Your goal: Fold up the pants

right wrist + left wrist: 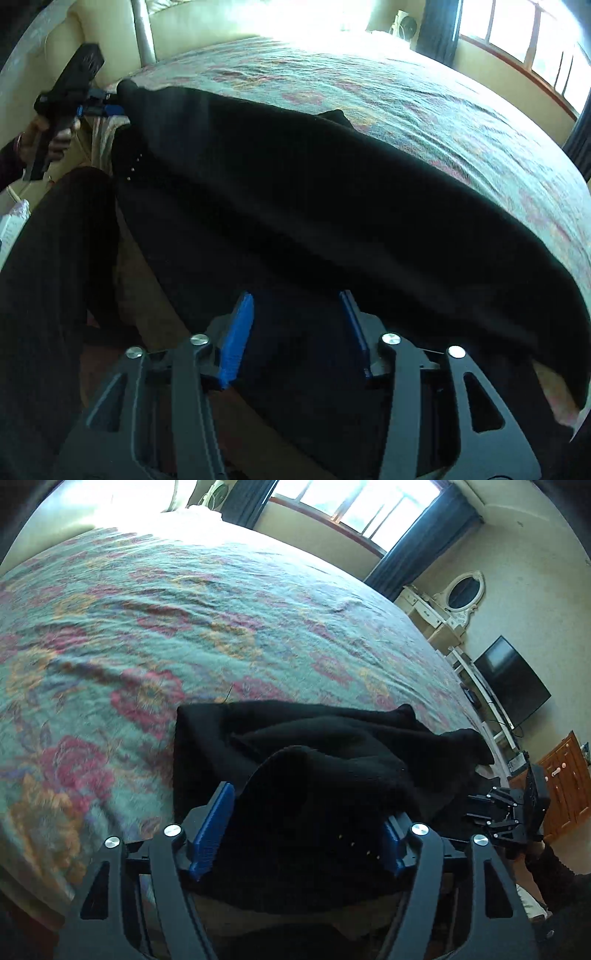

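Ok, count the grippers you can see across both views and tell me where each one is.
2. The left gripper is at the pants' bunched end on the bed's near edge; the right gripper is over their other end. None seems hidden.

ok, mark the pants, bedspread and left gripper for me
pants (314, 192): right wrist view, upper fold.
bedspread (184, 627): left wrist view, bare floral middle.
left gripper (299, 834): left wrist view, between blue fingertips.

Black pants (332, 746); bedspread (184, 627) teal-green with pink-red and orange floral pattern. Hand-held gripper (303, 834) black with blue pads (216, 823). Curtains (417, 554) dark, possibly navy. Cream walls (535, 609), orange-brown wooden cabinet (569, 786).
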`<state>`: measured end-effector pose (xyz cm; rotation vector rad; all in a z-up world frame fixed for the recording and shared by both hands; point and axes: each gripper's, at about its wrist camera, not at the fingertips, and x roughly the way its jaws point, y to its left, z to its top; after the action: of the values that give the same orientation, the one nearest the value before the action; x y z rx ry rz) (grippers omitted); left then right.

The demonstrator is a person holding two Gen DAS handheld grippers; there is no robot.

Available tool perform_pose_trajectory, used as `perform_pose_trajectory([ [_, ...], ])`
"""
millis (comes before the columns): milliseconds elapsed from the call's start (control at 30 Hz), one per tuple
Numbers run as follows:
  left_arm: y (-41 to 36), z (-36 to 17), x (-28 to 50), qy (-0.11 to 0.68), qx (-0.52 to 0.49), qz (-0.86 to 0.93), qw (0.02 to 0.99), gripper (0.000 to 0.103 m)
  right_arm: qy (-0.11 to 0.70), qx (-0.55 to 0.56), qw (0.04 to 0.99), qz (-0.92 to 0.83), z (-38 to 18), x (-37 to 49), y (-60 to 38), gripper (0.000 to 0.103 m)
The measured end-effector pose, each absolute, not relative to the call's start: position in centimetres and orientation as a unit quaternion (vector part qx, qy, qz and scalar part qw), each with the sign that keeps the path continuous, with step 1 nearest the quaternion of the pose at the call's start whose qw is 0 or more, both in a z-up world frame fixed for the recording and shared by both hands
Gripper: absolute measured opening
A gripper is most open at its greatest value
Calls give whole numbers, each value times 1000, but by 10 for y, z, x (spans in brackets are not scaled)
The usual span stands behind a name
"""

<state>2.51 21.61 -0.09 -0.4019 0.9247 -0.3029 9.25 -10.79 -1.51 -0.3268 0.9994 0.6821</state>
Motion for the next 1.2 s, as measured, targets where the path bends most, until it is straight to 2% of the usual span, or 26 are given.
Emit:
perform_pose_trajectory([
  [33,219,-5,16,444,-203,-132,863,76,473,-114,814,317,-12,91,-115,63],
  [133,232,-14,-6,442,-279,-110,846,80,498,33,809,309,-8,100,-144,69],
  [300,238,-25,-24,420,-412,-105,802,80,514,311,754,267,-30,115,-199,74],
  [400,229,-28,-17,408,-444,-89,793,80,504,429,711,237,-52,116,-219,74],
  [600,220,-28,5,395,-425,-23,814,80,473,464,717,216,-54,108,-219,77],
  [633,216,-27,8,397,-412,-15,820,72,466,472,717,212,-54,107,-218,80],
  [667,213,-27,12,405,-396,-6,824,56,460,480,718,208,-54,106,-218,81],
  [733,206,-29,19,426,-359,17,831,50,457,483,721,196,-58,109,-223,81],
  [833,207,-36,20,425,-368,32,827,44,453,480,730,179,-58,107,-224,81],
  [967,212,-44,15,413,-416,34,810,43,444,481,738,165,-58,113,-222,81],
  [1000,214,-45,14,411,-420,35,808,43,441,483,740,160,-56,111,-226,79],
  [1067,219,-45,10,409,-422,33,809,43,435,484,745,148,-58,109,-231,65],
  [1133,221,-46,10,409,-427,33,806,43,436,493,741,135,-64,107,-235,36],
  [1167,222,-47,11,408,-433,33,803,43,437,502,736,129,-67,106,-239,29],
  [1200,222,-48,13,406,-437,33,802,43,438,511,729,124,-72,104,-243,15],
])
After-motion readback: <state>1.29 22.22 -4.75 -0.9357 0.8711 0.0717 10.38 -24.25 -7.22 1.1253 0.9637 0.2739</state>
